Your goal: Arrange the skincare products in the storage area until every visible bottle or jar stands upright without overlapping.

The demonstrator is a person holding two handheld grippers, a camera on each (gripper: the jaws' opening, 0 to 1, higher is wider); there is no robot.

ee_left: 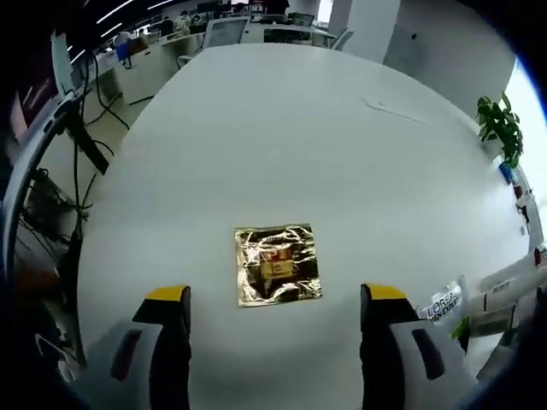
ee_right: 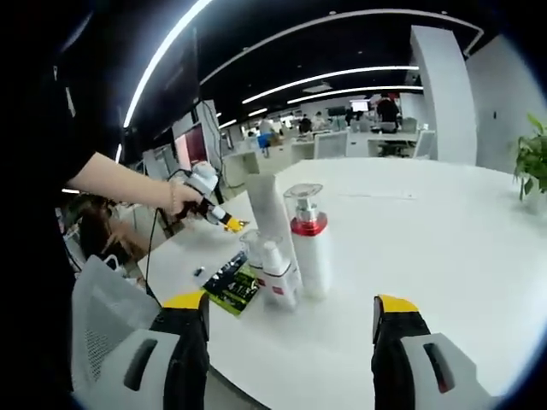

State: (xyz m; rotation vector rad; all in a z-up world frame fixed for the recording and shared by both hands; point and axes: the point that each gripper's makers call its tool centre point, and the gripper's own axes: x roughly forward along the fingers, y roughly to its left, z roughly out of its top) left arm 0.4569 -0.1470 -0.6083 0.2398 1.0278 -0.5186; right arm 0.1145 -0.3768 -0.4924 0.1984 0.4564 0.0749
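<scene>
On table point(ee_left: 282, 128): one gold foil square point(ee_left: 277, 264); both grippers point(ee_left: 278, 299) point(ee_right: 291, 307) spread, empty.

You are in a big office: long ceiling lights point(ee_right: 342, 77), desks point(ee_left: 154, 64), chairs point(ee_left: 224, 32), a white table point(ee_left: 325, 154).

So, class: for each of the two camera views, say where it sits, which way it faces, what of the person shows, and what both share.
Left gripper view: rides the left gripper, looking down over the white table at a gold foil packet; its jaws stand apart.
Right gripper view: rides the right gripper, facing a cluster of upright bottles; a person's hand shows, holding the other gripper.
Shared: the same white table.
</scene>
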